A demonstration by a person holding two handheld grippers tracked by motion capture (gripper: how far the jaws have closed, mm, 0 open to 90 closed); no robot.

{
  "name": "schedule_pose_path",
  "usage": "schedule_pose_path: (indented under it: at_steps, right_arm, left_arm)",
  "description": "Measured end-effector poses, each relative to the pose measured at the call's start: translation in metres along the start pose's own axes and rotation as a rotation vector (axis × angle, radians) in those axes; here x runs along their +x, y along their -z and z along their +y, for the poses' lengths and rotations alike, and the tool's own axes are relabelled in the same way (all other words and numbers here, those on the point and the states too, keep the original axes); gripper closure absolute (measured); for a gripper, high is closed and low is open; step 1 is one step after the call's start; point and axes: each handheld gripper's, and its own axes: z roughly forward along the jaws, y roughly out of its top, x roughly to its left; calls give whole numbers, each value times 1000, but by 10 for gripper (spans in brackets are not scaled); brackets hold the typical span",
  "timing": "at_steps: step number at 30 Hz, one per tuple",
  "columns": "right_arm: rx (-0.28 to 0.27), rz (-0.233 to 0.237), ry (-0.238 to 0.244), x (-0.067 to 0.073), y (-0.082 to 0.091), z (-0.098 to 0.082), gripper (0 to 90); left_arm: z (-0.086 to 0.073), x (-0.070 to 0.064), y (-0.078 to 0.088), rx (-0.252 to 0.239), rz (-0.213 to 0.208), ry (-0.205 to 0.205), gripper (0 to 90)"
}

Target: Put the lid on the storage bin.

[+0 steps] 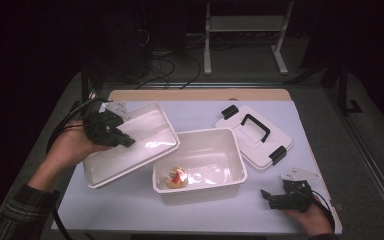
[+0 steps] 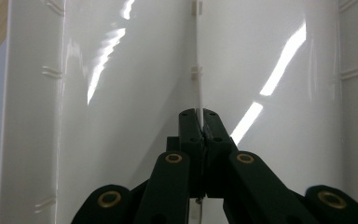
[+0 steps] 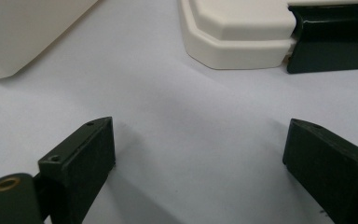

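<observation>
The left tool (image 1: 111, 131) pinches the wall of the white tray (image 1: 145, 145), tilted over the open bin (image 1: 200, 187) near the tabletop's near edge. Keep that pinch firm and level the tray before lowering it. The right tool (image 3: 198, 163) rests spread by the near right corner.

Glossy white plastic, matt black jaws

The tray (image 2: 121, 93) clamped in the left gripper (image 2: 199, 122) is gleaming smooth white plastic; the table (image 3: 191, 121) under the right gripper (image 3: 198, 163) is looking matt.

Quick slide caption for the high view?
Left gripper holds white tray tilted beside open bin.
</observation>
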Motion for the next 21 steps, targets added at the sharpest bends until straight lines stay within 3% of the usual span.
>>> schedule_pose_path:
  at_steps: [14,21]
  right_arm:
    - [-1,1,0,0,0,0,86]
    - [0,2,0,0,0,0,86]
  left_arm:
    - [50,-22,-21,12,-61,-122,887]
    - [80,-38,-42,0,-102,-174,887]
